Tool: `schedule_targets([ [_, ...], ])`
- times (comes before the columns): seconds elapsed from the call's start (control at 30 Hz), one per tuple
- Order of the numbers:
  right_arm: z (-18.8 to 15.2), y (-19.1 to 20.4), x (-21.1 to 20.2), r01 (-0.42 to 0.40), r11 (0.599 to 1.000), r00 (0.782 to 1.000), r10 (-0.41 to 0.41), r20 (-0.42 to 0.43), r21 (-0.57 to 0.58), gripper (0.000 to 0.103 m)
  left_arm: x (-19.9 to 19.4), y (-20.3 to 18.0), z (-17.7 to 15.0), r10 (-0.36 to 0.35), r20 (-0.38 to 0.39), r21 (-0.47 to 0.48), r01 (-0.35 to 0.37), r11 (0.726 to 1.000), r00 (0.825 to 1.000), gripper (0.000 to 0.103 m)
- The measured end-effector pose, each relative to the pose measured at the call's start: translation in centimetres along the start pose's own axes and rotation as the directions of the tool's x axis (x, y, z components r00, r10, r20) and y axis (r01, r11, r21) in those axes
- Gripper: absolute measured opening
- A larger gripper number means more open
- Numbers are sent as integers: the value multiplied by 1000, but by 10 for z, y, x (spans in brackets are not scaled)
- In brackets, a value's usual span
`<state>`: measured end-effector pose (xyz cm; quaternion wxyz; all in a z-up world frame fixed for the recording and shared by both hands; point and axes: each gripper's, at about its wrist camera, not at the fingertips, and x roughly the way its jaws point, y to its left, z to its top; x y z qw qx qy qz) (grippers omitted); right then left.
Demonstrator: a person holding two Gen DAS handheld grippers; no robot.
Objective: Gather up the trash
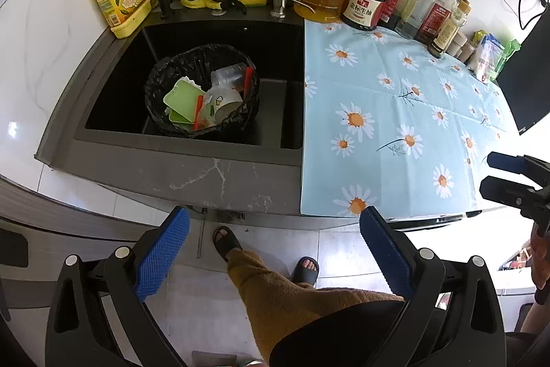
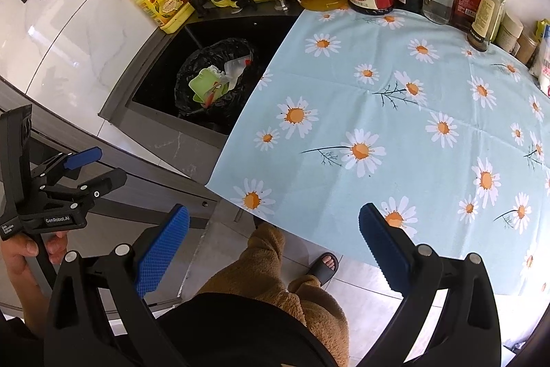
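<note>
Both grippers are hovering empty in front of the tabletop while the trash is sitting bagged in the sink.

The left gripper and right gripper are each holding their blue-padded fingers wide apart, gripping nothing. The black plastic trash bag, holding green plastic trays, a printed paper cup and a clear plastic container, is standing inside the black sink, just left of the light-blue daisy-print cloth covering the tabletop.
</note>
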<state>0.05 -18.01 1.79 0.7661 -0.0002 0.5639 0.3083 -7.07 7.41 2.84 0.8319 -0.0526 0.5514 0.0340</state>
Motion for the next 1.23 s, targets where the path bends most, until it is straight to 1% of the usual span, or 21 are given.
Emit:
schedule_targets([
  [0.1, 0, 1, -1, -7, 1000, 1000, 7, 2, -6, 98, -2, -1, 1, 2, 8, 1, -2, 1000, 1000, 96],
  [0.17, 0, 2, -1, -8, 1000, 1000, 8, 4, -11, 98, -4, -1, 1, 19, 12, 3, -19, 1000, 1000, 96],
  [0.5, 0, 3, 2, -5, 1000, 1000, 5, -4, -13, 98, -4, 3, 0, 15, 10, -12, -15, 1000, 1000, 96],
  [0.6, -1, 4, 4, -8, 1000, 1000, 8, -11, -12, 98, -4, 1, -1, -4, 8, -8, 4, 1000, 1000, 96],
  [0.73, -3, 6, 8, -8, 1000, 1000, 8, -24, -21, 98, -5, 0, 0, -4, 14, -4, 4, 1000, 1000, 96],
  [0.83, -4, 5, 8, -4, 1000, 1000, 4, -24, -21, 98, -4, 1, -1, 11, 12, -4, -11, 1000, 1000, 96],
  [1.23, -2, 3, 6, -11, 1000, 1000, 11, -20, -8, 98, -5, -3, 0, 3, 9, 4, -3, 1000, 1000, 96],
])
